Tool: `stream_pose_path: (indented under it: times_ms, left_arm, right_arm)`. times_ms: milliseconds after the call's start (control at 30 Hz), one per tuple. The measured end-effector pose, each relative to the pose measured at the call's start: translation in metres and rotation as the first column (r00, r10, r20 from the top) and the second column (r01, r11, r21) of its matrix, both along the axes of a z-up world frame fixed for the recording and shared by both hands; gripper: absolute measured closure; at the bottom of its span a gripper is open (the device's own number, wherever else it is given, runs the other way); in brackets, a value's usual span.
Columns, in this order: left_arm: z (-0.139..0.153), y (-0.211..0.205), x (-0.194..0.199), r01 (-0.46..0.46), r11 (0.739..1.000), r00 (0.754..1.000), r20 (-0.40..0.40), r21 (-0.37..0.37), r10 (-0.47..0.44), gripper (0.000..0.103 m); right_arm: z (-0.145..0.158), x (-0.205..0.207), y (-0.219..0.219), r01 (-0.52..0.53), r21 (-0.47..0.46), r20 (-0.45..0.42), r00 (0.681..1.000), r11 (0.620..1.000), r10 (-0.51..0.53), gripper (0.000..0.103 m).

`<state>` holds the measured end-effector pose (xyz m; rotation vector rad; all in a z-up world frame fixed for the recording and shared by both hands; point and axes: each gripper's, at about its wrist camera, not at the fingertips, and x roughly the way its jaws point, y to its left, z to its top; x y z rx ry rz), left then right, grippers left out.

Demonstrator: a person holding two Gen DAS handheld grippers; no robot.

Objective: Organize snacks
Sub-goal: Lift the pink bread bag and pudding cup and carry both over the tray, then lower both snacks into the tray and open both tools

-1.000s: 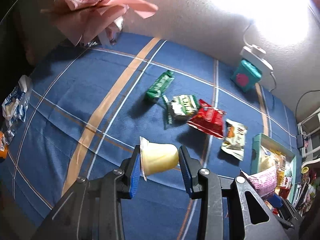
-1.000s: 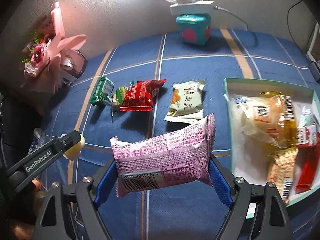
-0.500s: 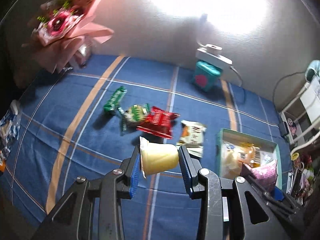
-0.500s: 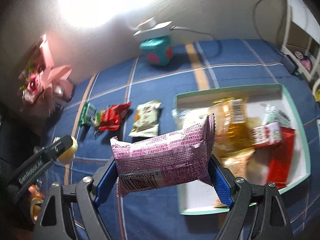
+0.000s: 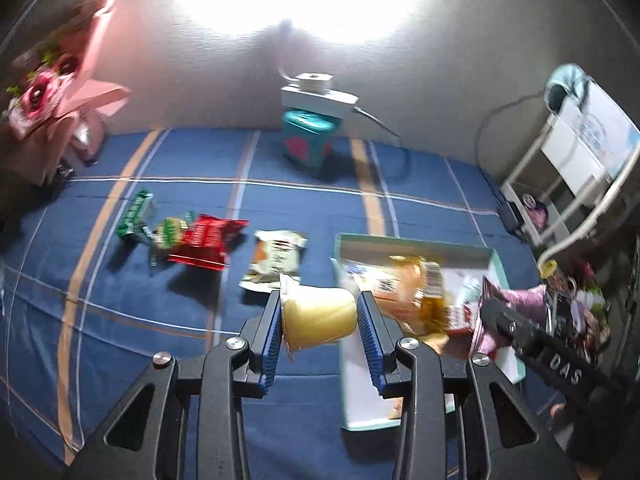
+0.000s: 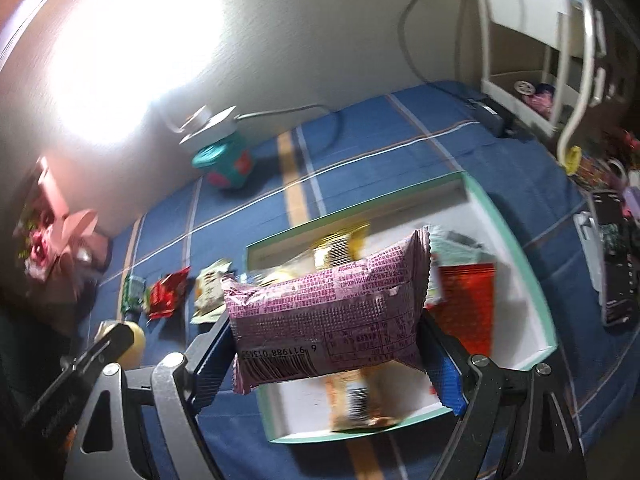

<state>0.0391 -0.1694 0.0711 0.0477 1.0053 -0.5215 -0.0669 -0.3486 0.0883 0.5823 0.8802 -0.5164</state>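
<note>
Here the pink packet (image 6: 328, 312) overhangs the tray's near rim (image 6: 360, 428).

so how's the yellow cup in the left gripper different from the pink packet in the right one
The yellow cup is small, rigid and plain, lying sideways; the pink packet is a wide, soft, crinkled wrapper covered in print with a barcode. The left gripper stands narrow on the cup; the right gripper is spread wide around the packet. Both are gripped in the air near the teal box.
</note>
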Motion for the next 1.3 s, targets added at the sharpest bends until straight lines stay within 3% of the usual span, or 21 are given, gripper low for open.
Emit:
stream_pose_path:
  times_ms: [467,867,1300]
  left_arm:
    - [-0.015,-0.058,-0.034,0.163,0.986,0.985,-0.062,0.017,-0.162,0.065]
    - [-0.038,-0.079,-0.042,0.210,0.975,0.973,-0.116,0.071,-0.201,0.065]
    - [-0.080,-0.088,-0.037,0.217,0.962,0.964,-0.193,0.165,-0.184,0.065]
  right_arm:
    - [0.001,-0.046,-0.050,0.165,-0.005,-0.005,0.986,0.986,-0.165,0.017]
    - [-0.017,-0.030,-0.045,0.100,0.005,-0.070,0.993,0.995,-0.099,0.017]
    - [-0.058,-0.017,-0.046,0.066,0.031,-0.209,0.976,0.997,-0.058,0.016]
